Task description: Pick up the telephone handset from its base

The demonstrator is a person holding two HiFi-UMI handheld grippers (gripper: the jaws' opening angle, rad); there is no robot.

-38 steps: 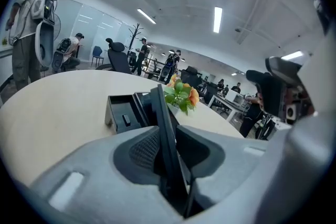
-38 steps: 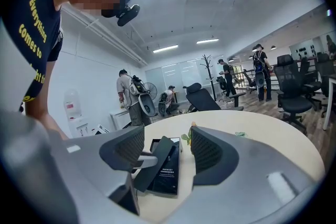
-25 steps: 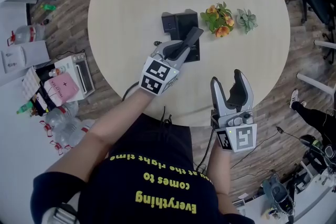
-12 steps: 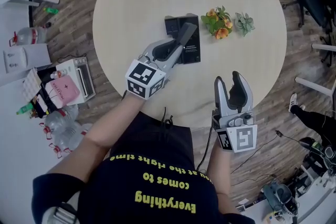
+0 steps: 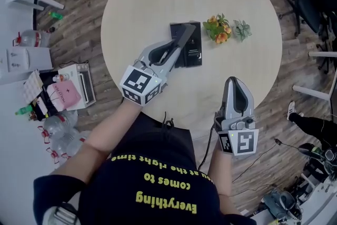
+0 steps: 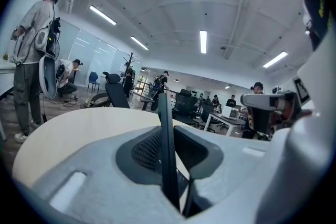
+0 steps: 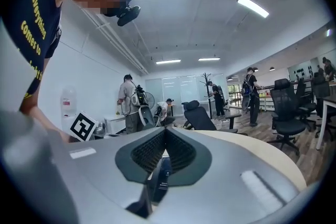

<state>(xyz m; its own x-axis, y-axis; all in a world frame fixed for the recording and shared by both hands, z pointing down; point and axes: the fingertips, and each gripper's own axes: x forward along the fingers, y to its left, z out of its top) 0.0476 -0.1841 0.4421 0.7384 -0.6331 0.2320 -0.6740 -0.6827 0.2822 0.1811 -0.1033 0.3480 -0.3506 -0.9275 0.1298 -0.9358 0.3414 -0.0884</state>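
Note:
The black telephone base (image 5: 192, 53) lies on the round beige table (image 5: 142, 2). My left gripper (image 5: 171, 53) is shut on the dark handset (image 5: 184, 37), which sticks out past the fingers and slants above the base. Seen from the left gripper view, the handset (image 6: 167, 134) is a thin black bar clamped edge-on in the left gripper (image 6: 169, 150). Over the table's near right edge, my right gripper (image 5: 236, 88) is shut with nothing in it. In the right gripper view the closed right gripper (image 7: 165, 136) lets the base (image 7: 160, 180) show through a low slit.
Orange artificial flowers (image 5: 218, 28) and a small green succulent (image 5: 243, 29) stand just right of the base. On the floor to the left lie boxes and bottles (image 5: 58, 89). Office chairs (image 5: 316, 0) stand at the right. People stand far off in the room.
My left gripper has risen and drawn back toward me with the handset, which has come up off the base. The right gripper's jaws have gone from wide open to shut.

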